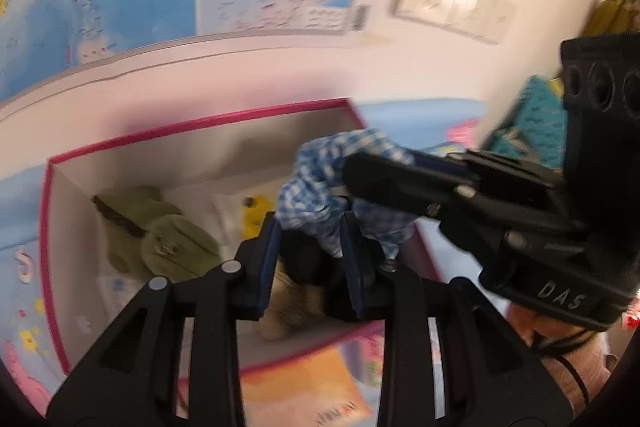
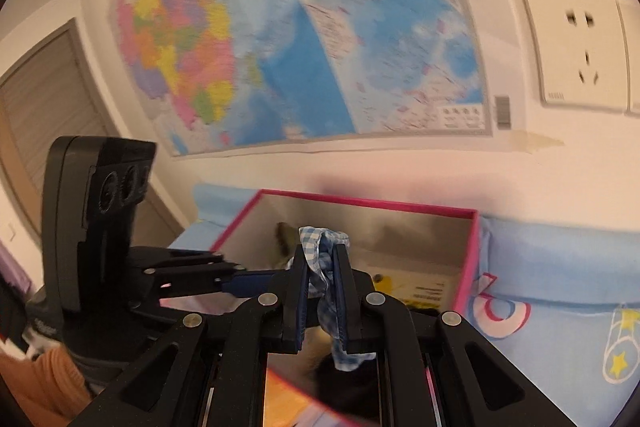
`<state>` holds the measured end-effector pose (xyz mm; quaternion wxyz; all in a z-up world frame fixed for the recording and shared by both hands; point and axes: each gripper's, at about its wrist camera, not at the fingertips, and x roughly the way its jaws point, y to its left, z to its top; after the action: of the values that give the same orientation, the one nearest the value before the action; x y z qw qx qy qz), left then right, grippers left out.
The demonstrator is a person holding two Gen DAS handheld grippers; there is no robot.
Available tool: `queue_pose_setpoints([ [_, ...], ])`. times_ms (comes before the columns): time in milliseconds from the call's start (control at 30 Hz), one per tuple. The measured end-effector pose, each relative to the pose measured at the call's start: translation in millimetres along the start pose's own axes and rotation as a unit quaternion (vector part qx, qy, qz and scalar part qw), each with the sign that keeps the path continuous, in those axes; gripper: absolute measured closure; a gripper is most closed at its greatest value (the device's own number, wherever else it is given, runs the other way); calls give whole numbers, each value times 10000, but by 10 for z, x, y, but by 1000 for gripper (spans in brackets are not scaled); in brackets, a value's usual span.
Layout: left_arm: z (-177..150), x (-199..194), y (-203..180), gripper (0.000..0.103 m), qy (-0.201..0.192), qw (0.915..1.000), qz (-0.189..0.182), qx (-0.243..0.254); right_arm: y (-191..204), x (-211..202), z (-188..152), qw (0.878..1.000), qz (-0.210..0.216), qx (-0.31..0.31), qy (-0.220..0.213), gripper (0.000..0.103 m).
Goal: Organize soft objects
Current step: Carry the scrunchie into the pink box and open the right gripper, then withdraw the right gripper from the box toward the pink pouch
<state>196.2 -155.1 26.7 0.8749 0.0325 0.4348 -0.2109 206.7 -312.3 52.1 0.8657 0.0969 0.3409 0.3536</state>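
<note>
Checked cloth (image 1: 320,187): blue-and-white, bunched, held above the pink-rimmed box (image 1: 192,125), gripped from two sides.
Green soft toy (image 1: 156,231): lies in the box at its left, beside a yellow tag (image 1: 256,215).
My left tongs (image 1: 310,227): clenched on the cloth's lower folds.
My right tongs (image 2: 322,259): pinching the cloth's upper edge tight.
Bed (image 2: 560,267): light blue sheet under the box.
</note>
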Motion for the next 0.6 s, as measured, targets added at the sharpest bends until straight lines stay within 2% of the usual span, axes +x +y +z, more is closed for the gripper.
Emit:
queue_pose_setpoints([
  [67,4,91,-21,71,105,9998,137,61,-99,103,4,9996,-239,106,95,92],
  [133,16,160,1,69,215,9997,85,-13,-174,193,3,9985,-481,191,195,89],
  [167,15,174,5,65,238,9997,84,-37,-206,222,-2,9976,-609,244,233,88],
  [233,3,176,18,50,248,9996,110,-88,-255,249,-27,9952,-888,310,266,73],
  [267,-11,152,17,47,190,9997,104,-72,-249,249,-33,9949,-934,286,248,72],
  [333,-41,71,-2,47,54,9998,180,22,-224,199,-61,9938,-1080,216,171,63],
  [433,-85,-84,2,47,-89,9999,55,49,-193,89,-89,9926,-1206,162,61,54],
  [600,-241,-394,7,47,-392,9990,-172,108,-105,-118,-169,9942,-1066,130,-45,52],
])
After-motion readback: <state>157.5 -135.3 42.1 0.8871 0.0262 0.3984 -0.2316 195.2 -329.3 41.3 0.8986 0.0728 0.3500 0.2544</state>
